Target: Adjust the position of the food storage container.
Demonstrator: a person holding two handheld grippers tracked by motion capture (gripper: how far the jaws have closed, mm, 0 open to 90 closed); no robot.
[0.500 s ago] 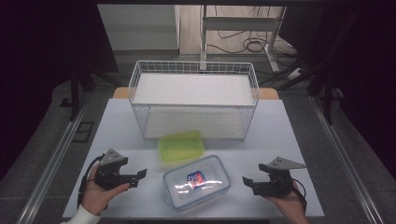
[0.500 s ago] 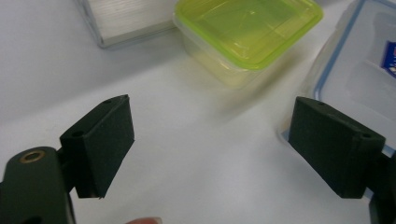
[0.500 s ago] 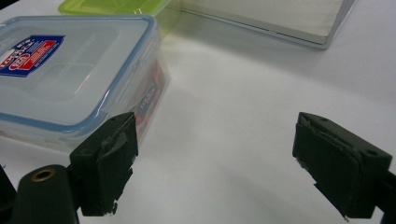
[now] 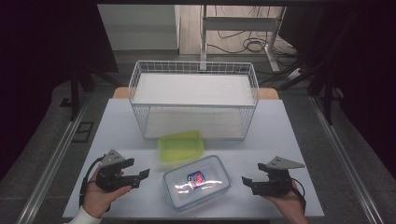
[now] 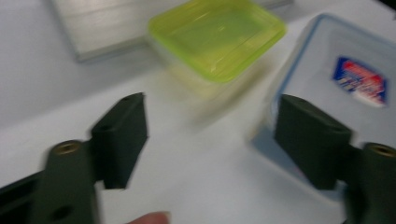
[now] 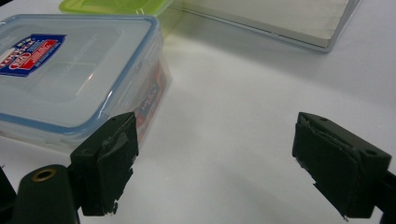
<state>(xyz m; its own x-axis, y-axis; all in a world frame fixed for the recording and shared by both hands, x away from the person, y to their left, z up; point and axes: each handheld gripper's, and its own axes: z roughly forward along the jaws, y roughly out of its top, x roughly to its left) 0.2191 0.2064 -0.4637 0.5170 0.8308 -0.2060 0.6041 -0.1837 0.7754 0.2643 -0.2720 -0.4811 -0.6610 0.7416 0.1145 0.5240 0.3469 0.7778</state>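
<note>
In the lower centre of the high view lies a clear food container with a blue-rimmed lid (image 4: pixel 197 182), flat on the white table (image 4: pixel 289 135), and the two grippers stand on either side of it, probably so that each can come to one short side. The left gripper (image 4: pixel 142 174) is at the lower left, its jaws wide apart and holding nothing; the right gripper (image 4: pixel 247 180) is at the lower right, also spread and empty, near the container but not touching it. Just above the container sits a green lidded box (image 4: pixel 180 145), and behind it a white wire basket (image 4: pixel 194 100) stands in the upper middle, perhaps as a place for putting things.
</note>
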